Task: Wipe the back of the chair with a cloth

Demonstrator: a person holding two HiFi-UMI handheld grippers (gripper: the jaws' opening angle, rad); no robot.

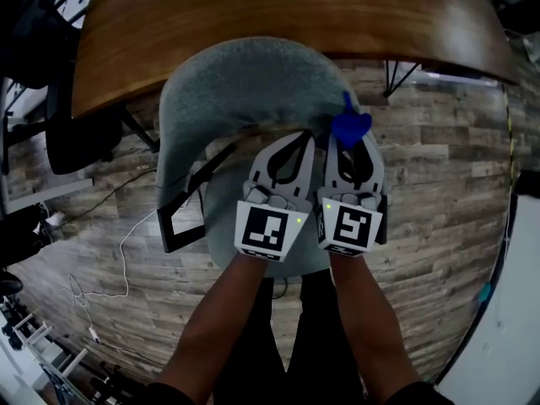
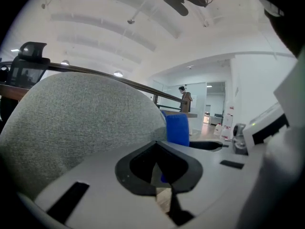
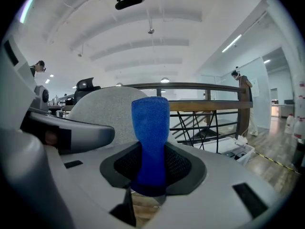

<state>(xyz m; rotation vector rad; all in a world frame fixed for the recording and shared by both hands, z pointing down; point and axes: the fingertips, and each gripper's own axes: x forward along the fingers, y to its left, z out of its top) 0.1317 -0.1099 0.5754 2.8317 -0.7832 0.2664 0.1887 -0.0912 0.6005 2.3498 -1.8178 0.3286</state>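
Note:
The grey fabric chair back (image 1: 245, 91) curves right in front of me, below the head view's middle. Both grippers hang side by side over its right part. My right gripper (image 1: 348, 139) is shut on a blue cloth (image 1: 349, 125), which stands up out of the jaws (image 3: 150, 128) beside the chair back (image 3: 105, 109). My left gripper (image 1: 299, 139) is shut with nothing between its jaws, its tip close against the chair back (image 2: 81, 123). The blue cloth (image 2: 177, 128) shows just to its right.
A curved wooden table (image 1: 278, 15) lies beyond the chair. A black office chair (image 1: 51, 99) stands at the left, and a white cable (image 1: 126, 243) trails over the wood-plank floor. A dark railing (image 3: 200, 87) and distant people show in the right gripper view.

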